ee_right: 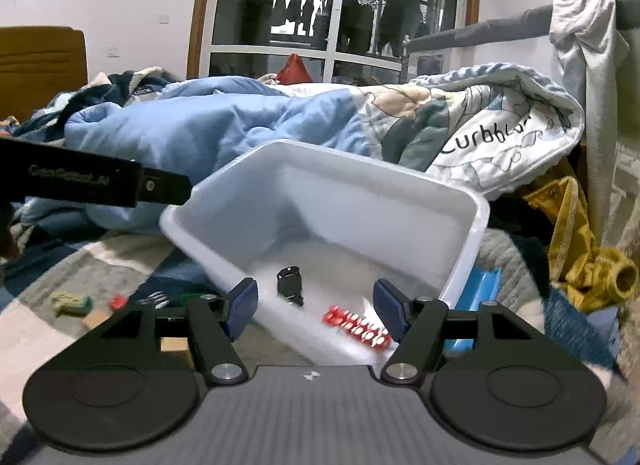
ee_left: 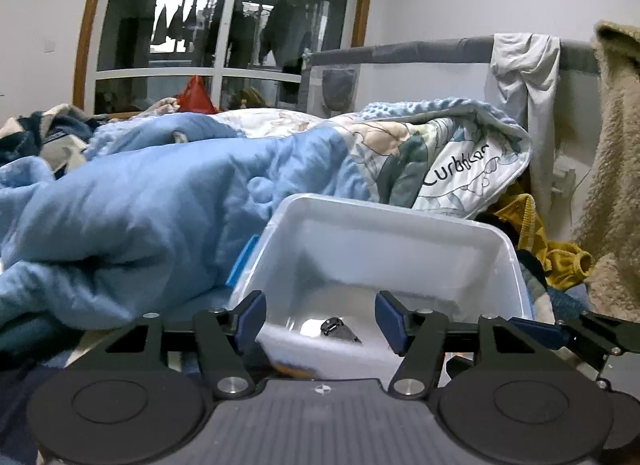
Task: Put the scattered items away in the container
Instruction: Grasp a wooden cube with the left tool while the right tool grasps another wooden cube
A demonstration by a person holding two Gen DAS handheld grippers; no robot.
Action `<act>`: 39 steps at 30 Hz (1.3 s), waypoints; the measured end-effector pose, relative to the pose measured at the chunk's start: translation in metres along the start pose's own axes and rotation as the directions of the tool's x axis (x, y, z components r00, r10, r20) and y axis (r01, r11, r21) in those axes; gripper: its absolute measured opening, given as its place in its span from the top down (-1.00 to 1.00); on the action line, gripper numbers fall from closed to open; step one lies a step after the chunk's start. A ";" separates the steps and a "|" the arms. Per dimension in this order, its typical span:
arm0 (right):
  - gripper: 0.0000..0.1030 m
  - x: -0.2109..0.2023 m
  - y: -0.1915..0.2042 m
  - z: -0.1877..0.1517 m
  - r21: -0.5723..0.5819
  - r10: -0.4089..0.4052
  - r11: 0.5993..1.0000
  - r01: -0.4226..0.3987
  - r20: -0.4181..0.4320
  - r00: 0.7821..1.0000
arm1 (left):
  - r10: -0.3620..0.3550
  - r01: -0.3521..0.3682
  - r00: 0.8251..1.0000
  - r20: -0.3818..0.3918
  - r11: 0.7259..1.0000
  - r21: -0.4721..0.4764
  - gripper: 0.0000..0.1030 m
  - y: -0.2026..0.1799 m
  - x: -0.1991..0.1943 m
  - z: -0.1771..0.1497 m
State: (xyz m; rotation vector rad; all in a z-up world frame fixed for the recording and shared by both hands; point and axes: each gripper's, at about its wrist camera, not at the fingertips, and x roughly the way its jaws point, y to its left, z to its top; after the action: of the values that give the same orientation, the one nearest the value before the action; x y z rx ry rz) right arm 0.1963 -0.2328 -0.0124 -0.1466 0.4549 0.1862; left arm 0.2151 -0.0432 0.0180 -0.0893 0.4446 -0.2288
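Observation:
A white translucent plastic container (ee_left: 384,211) stands on the bed, right in front of both grippers. My left gripper (ee_left: 320,317) is open over its near rim with nothing between the fingers. A small black item (ee_left: 338,329) lies on the floor of the container. In the right wrist view the container (ee_right: 320,161) holds the same black item (ee_right: 290,283) and a blurred red item with white spots (ee_right: 358,327). My right gripper (ee_right: 316,305) is open above that corner and holds nothing. Small loose items lie on the bedspread to the left: a green-yellow scrap (ee_right: 70,301), a red block (ee_right: 118,301) and a wooden block (ee_right: 96,319).
A blue duvet (ee_left: 140,205) and a printed quilt (ee_left: 440,153) are piled behind the container. A yellow garment (ee_right: 576,249) and a beige blanket (ee_left: 616,169) lie to the right. A blue lid (ee_right: 480,285) sits under the container. The left gripper's black body (ee_right: 92,181) reaches in from the left.

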 end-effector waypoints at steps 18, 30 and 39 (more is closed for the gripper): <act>-0.46 -0.003 0.069 -0.062 -0.027 0.144 0.989 -0.149 -0.132 0.981 | 0.157 -0.155 0.971 -0.182 0.988 0.029 -0.48 0.091 -0.046 -0.116; -0.08 0.008 0.086 -0.089 -0.071 0.170 0.980 -0.187 -0.200 0.965 | 0.108 -0.117 0.980 -0.165 0.992 -0.045 -0.47 0.083 0.010 -0.123; -0.08 0.028 0.068 -0.094 -0.052 0.142 0.986 -0.157 -0.218 0.965 | 0.108 -0.126 0.969 -0.224 0.990 -0.069 0.35 0.091 0.044 -0.133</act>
State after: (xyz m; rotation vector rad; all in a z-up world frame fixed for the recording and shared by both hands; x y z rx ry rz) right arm 0.1671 -0.1794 -0.1152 -0.2013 0.6752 0.3371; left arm 0.2140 0.0304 -0.1317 -0.1191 0.6777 -0.1039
